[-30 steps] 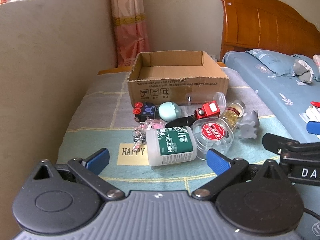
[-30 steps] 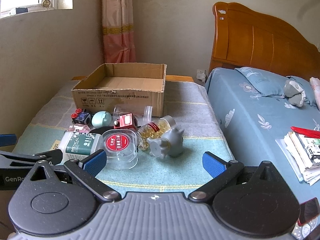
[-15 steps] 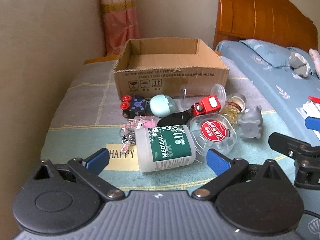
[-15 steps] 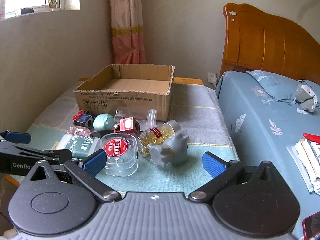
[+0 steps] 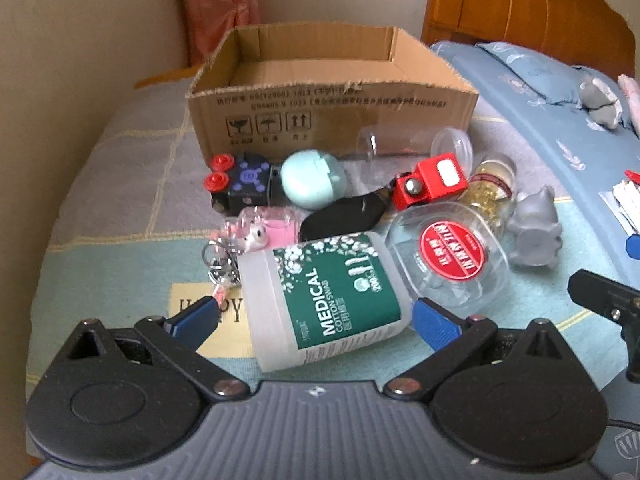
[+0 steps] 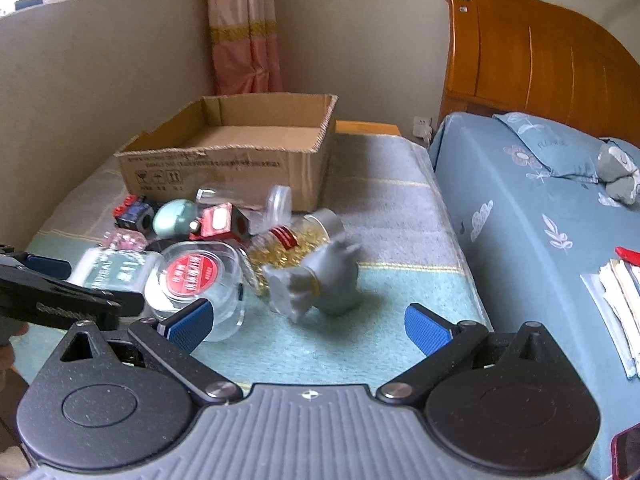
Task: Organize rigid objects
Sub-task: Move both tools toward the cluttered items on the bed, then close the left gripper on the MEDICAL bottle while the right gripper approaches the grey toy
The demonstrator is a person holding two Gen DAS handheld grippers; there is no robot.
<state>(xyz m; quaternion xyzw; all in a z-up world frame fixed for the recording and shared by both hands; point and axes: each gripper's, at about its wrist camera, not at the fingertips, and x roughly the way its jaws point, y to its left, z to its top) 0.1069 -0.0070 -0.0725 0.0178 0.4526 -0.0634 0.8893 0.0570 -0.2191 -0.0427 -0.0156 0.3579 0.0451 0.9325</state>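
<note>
Left gripper (image 5: pixel 316 314), fingers apart, straddles the toppled white green-labelled cotton-swab bottle (image 5: pixel 324 300) before the open cardboard box (image 5: pixel 332 116), apparently to grasp it; right gripper (image 6: pixel 306 324) fingers apart too.

Both wrist cameras look low and forward across the bedside table toward the cardboard box (image 5: pixel 332 92) (image 6: pixel 240 152), the left close over the cotton swab bottle (image 5: pixel 320 304), the right (further back) sharing the same clutter.
</note>
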